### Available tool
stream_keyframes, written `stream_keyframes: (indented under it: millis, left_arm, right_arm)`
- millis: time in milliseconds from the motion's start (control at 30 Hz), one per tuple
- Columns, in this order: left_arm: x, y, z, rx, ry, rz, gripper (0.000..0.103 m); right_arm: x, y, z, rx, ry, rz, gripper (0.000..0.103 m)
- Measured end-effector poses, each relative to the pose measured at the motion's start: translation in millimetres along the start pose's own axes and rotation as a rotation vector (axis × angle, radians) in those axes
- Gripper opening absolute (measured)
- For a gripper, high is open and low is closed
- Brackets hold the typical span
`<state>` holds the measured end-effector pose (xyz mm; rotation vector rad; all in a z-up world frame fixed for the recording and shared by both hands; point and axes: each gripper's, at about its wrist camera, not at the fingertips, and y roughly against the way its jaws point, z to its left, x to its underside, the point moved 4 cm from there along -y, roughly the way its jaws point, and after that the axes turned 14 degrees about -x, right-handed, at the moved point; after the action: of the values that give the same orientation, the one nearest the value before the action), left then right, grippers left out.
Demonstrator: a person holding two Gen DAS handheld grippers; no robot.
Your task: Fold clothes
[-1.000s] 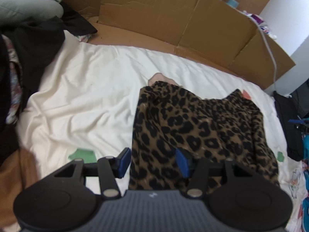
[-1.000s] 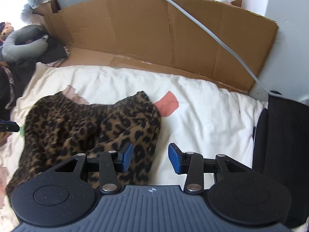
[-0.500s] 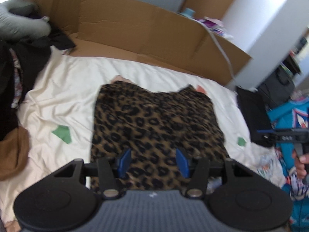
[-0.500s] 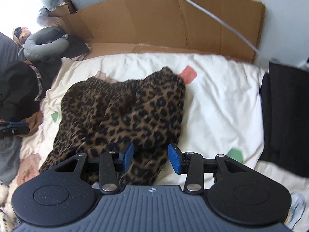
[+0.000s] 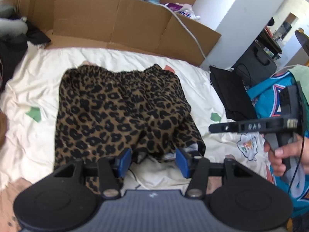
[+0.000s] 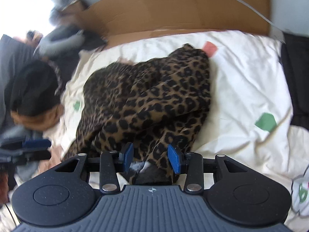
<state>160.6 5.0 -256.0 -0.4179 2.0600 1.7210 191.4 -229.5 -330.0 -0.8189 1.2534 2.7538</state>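
The leopard-print garment (image 5: 123, 112) lies spread on the bed sheet (image 5: 34, 81), its far edge toward the cardboard wall (image 5: 108, 19) and its near hem bunched and rumpled right at the two tools.

Risk, as a guess: the near hem is lumpy w/ a pale inner layer showing, so a pinch here could catch only the top layer, and the fold would drag crooked or leave the underside behind. The garment's right side is already heaped in ridges, which may lock in creases if folded over as is.

Left tongs (image 5: 152, 160): spread wide, nothing between the pads, held low over the garment's near hem and pointing toward the cardboard wall.

Right tongs (image 6: 152, 155): also spread, at the garment's near right corner; fabric lies btwn the pads but they aren't closed on it, tho the view is blurred so contact is unclear. From the left view, a hand (image 5: 283, 154) grips that tool's handle, off the garment's right edge.
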Motion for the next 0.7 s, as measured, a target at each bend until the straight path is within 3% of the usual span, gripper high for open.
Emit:
stream_keyframes:
  millis: [167,367,700]
  left_arm:
    - [15.2,-15.9,-7.7,0.024,0.032,0.027,0.053]
    - [28.6,-33.1,-13.7,0.070,0.086,0.056,0.052]
    - [33.8,-49.5,-26.4,0.110,0.140,0.072,0.051]
  right_arm:
    - [14.7,-13.8,8.8,0.048,0.137,0.047,0.041]
    - [24.4,-26.0,0.2,0.104,0.175,0.073,0.034]
    - [24.8,-43.9,6.7,0.144,0.242,0.083,0.033]
